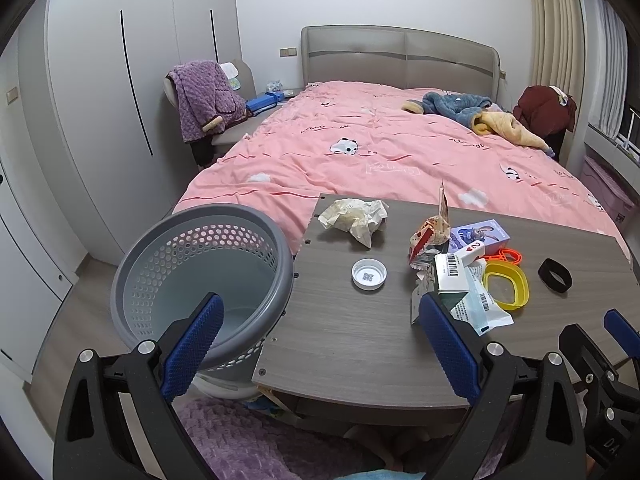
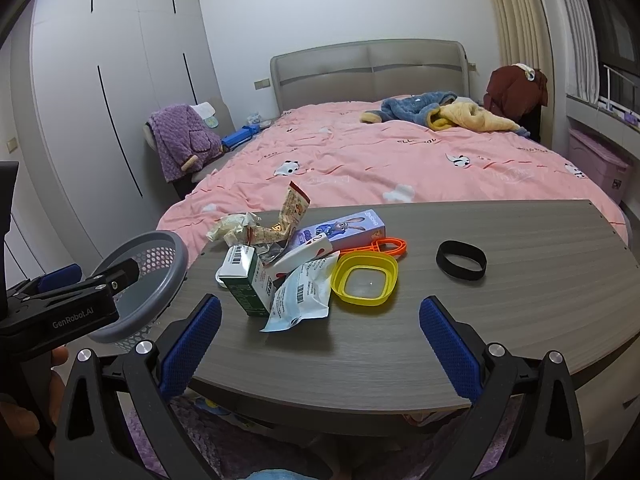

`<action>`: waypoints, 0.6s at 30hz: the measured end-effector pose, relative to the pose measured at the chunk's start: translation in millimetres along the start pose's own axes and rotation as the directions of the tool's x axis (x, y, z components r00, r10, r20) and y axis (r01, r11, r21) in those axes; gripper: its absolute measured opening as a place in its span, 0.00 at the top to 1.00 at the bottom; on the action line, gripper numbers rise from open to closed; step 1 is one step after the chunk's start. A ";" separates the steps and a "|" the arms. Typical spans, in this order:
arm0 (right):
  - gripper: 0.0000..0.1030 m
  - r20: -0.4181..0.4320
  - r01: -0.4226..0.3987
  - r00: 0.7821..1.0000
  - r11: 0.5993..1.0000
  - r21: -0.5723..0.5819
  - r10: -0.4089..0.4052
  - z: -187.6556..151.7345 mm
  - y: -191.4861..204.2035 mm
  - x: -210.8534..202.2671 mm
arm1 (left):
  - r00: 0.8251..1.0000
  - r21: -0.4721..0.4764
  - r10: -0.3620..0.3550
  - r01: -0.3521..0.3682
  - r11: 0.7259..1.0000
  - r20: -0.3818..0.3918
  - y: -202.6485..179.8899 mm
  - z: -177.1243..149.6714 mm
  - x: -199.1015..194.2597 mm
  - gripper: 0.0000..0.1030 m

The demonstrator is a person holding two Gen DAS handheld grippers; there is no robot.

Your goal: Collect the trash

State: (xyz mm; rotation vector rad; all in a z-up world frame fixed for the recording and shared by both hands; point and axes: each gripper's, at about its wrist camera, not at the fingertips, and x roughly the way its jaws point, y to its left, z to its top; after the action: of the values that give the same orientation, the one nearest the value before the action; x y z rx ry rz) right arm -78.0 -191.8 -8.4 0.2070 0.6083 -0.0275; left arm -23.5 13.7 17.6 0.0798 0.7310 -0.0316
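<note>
A grey perforated trash basket (image 1: 204, 280) stands at the table's left edge; it also shows in the right wrist view (image 2: 160, 264). On the wooden table (image 1: 360, 340) lie crumpled paper (image 1: 354, 216), a white cap (image 1: 369, 274), a red snack wrapper (image 1: 430, 232), a green-white carton (image 2: 248, 284) and a white plastic packet (image 2: 304, 296). My left gripper (image 1: 320, 344) is open and empty, near the table's front edge. My right gripper (image 2: 320, 344) is open and empty, in front of the packet and a yellow lid (image 2: 366, 282).
A purple cartoon box (image 2: 344, 228), an orange plastic clip (image 2: 384, 246) and a black band (image 2: 461, 266) also lie on the table. A pink bed (image 1: 380, 152) with clothes is behind it. A wardrobe stands on the left.
</note>
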 end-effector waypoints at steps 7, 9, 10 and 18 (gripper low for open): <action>0.05 0.013 -0.004 1.000 1.000 -0.005 0.004 -0.6 1.9 -4.8 | 1.000 -0.005 0.003 -0.003 1.000 0.012 1.7 -0.6 -4.4 0.09; 0.05 0.016 -0.005 1.000 1.000 -0.004 0.005 -0.4 2.1 -6.0 | 1.000 -0.004 0.004 -0.004 1.000 0.015 1.2 -0.9 -6.0 0.09; 0.05 0.017 -0.006 1.000 1.000 -0.003 0.006 -0.3 2.0 -6.3 | 1.000 -0.004 0.005 -0.005 1.000 0.017 1.2 -1.0 -6.5 0.09; 0.05 0.033 -0.008 0.999 1.000 -0.004 0.008 0.0 3.0 -12.1 | 1.000 -0.006 0.004 -0.004 1.000 0.029 2.1 -1.0 -11.4 0.09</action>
State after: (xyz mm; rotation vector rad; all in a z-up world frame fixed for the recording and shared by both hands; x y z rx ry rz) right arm -87.6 -189.2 -1.0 0.2050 0.5746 -0.0223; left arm -32.5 15.9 24.6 0.0754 0.7017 -0.0268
